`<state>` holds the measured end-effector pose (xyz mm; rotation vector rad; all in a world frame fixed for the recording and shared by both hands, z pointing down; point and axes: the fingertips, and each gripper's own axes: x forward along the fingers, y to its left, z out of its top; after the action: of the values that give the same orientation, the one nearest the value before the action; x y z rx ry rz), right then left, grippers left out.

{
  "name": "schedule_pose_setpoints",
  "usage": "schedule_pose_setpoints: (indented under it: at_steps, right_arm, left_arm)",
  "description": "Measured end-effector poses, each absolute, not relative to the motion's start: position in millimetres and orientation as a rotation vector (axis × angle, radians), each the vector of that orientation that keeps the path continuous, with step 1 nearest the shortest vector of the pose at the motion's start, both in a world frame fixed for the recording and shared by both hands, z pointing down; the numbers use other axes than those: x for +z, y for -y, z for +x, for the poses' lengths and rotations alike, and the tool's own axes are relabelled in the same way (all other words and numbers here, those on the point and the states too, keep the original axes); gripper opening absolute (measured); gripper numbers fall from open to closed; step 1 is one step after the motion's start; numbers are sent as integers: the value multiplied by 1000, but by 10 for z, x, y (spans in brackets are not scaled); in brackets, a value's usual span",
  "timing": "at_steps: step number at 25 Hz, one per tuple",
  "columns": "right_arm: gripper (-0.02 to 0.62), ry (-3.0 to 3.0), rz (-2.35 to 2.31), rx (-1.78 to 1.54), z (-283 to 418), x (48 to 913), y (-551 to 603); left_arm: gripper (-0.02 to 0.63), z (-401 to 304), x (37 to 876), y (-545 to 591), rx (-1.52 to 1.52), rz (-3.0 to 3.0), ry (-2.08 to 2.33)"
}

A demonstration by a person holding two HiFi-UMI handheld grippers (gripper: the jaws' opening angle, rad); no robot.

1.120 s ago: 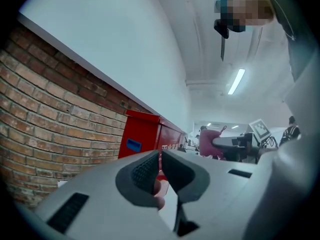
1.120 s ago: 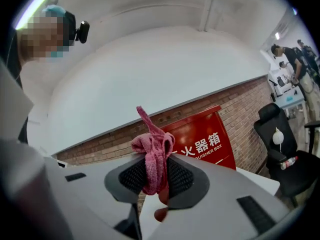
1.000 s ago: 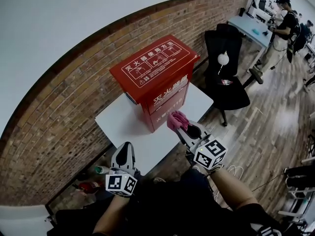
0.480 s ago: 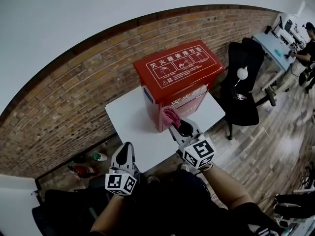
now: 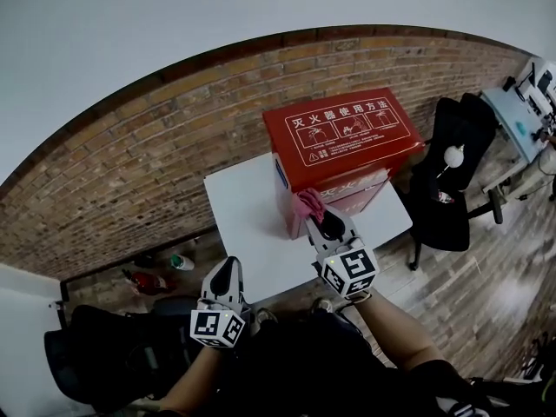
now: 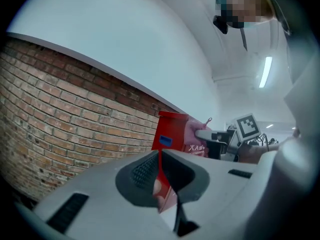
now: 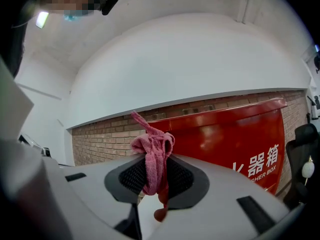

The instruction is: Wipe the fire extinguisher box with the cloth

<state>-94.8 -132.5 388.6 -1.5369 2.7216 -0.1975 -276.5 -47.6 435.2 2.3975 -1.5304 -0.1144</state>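
right gripper (image 5: 320,220) pinching cloth (image 5: 309,203) at box (image 5: 343,133) front | left gripper (image 5: 223,276) pressed together, idle | wipe looks barely started, top and sides left

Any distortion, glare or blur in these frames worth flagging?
Head view: strong fisheye bows the brick wall into an arc; box sharp. Left gripper view: dark corners, bright ceiling light. Right gripper view: soft sheen on the box, cloth in focus.
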Motion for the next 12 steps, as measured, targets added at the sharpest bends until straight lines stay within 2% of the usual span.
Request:
schedule_pose_setpoints:
  at_steps: [12]
  right_arm:
    - [93, -2723, -1505, -195, -822, 3860, 1382]
  left_arm:
    - [34, -2635, 4406, 402, -103, 2362, 1583]
